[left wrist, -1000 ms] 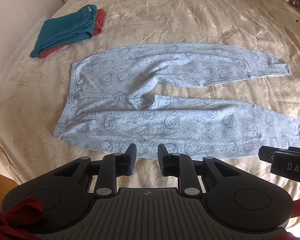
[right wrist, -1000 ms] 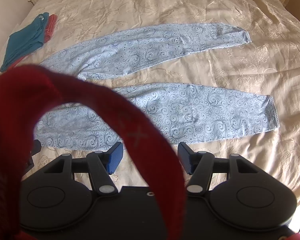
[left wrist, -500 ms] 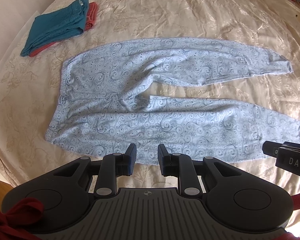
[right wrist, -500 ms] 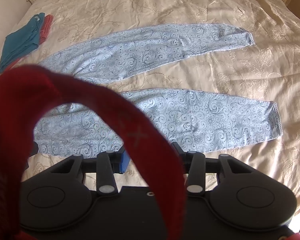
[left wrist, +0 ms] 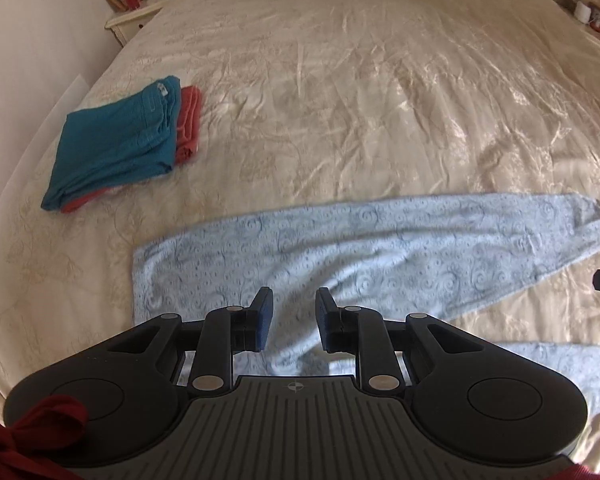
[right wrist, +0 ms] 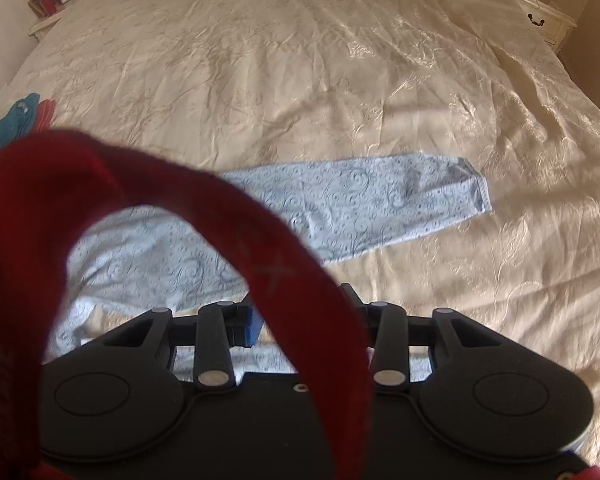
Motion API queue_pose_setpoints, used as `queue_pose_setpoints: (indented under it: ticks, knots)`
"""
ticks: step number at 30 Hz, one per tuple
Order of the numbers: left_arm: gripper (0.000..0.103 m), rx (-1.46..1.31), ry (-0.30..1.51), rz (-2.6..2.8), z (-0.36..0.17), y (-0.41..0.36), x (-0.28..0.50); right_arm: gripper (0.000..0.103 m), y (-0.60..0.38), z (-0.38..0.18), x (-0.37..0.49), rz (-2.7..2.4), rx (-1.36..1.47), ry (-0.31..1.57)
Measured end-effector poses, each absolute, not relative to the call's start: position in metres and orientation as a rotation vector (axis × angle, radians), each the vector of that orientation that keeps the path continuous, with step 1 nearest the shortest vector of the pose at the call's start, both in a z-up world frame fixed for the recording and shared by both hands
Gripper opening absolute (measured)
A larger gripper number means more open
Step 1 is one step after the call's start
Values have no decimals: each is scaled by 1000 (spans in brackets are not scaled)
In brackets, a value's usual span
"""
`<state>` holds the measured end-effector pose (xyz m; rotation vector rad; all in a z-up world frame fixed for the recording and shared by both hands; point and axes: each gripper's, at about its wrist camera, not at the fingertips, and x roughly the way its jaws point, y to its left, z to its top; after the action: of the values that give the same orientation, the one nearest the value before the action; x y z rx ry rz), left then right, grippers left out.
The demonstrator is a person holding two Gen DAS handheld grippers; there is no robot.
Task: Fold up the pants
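Observation:
Light blue swirl-patterned pants [left wrist: 380,248] lie flat on the cream bedspread, waistband to the left, legs running right. My left gripper [left wrist: 293,314] is low over the seat and crotch area, its jaws a little apart with nothing visibly between them. In the right wrist view the far leg [right wrist: 380,208] ends in a cuff at the right. My right gripper [right wrist: 300,312] is low over the near leg; a red strap [right wrist: 228,224] hides its fingertips, and only a blue pad [right wrist: 253,322] shows.
A folded teal garment [left wrist: 116,140] lies on a folded red one [left wrist: 188,120] at the left of the bed. Nightstands stand at the far left [left wrist: 136,8] and far right [right wrist: 540,12]. The bedspread [left wrist: 360,100] stretches wide beyond the pants.
Both grippers have dropped lower and moved forward over the pants, so the near leg is mostly out of view. The right gripper's jaws have narrowed.

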<state>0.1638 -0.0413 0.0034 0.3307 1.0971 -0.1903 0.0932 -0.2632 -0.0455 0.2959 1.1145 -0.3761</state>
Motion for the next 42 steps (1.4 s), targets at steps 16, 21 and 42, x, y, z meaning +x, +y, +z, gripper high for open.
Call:
queue_pose_setpoints:
  ticks: [16, 21, 42]
  knots:
    - [23, 311, 1155, -113, -60, -63, 251, 50, -366, -138, 225, -685, 556, 1069]
    - [23, 313, 1186, -101, -76, -63, 256, 51, -387, -171, 246, -788, 600, 1127]
    - [23, -18, 1303, -143, -108, -69, 298, 4, -387, -181, 117, -710, 706, 1138]
